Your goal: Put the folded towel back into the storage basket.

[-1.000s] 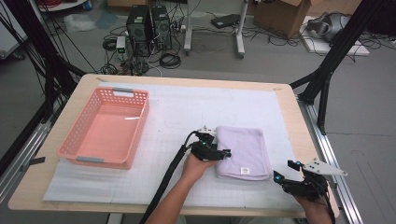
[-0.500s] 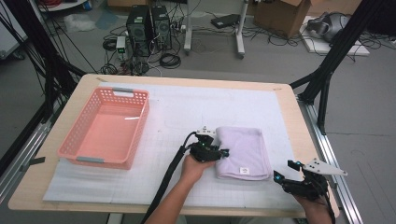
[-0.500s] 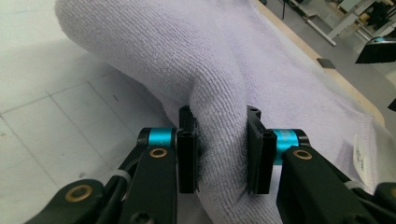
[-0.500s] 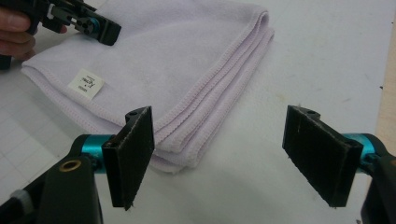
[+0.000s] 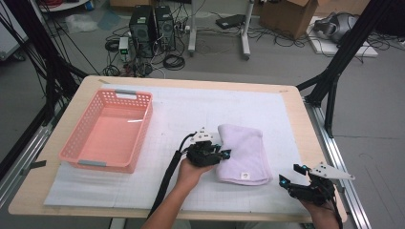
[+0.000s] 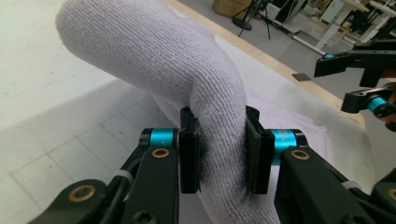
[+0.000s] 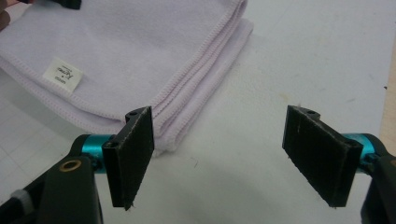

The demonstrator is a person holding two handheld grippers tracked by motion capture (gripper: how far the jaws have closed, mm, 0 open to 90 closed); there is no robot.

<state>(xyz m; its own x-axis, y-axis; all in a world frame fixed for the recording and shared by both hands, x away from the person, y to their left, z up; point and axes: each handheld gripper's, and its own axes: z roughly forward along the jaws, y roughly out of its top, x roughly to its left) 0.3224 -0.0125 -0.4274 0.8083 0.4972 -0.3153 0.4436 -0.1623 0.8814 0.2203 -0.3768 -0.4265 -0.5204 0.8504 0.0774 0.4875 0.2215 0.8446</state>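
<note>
Since it lies folded on my surface (image 5: 267, 102), right of the basket (image 5: 111, 129): towel (image 5: 241, 152) is soft, light and floppy.
Hold: I would take the thick folded edge, never one layer.
Left tongs (image 6: 219, 154): just closed, pinching that fold.
Right tongs (image 7: 229, 158): wide open, empty, beside the corner.
</note>
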